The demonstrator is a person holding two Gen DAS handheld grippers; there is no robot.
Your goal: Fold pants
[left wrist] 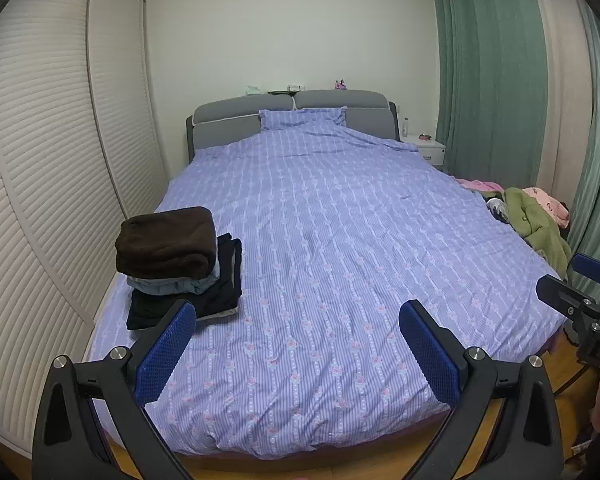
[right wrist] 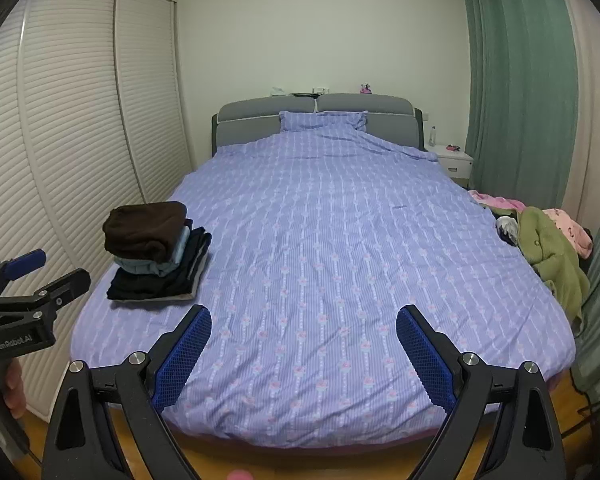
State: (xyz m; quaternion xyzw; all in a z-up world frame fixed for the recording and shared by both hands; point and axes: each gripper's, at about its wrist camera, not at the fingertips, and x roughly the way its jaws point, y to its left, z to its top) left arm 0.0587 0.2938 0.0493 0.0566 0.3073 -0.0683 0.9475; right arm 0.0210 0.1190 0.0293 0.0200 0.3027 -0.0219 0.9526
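Left gripper [left wrist: 298, 322] and right gripper [right wrist: 304, 328]: blue-padded tongs, both spread wide, empty, over the purple striped bedspread [left wrist: 320, 240]. Pants: likely among the unfolded heap of green and pink clothes [right wrist: 548, 244] at the bed's right edge (a folded stack of dark garments [right wrist: 152, 252] sits left); soft, light, limp, best pinched at the waistband.

A bed [left wrist: 320, 240] under a lilac striped, rose-patterned duvet filled the room. On its near left lay a folded clothes stack [left wrist: 176, 268], a brown fleece topmost. At the right edge sprawled an unfolded clothes heap [left wrist: 536, 216]; a matching pillow [left wrist: 302, 118] leaned at the far headboard.
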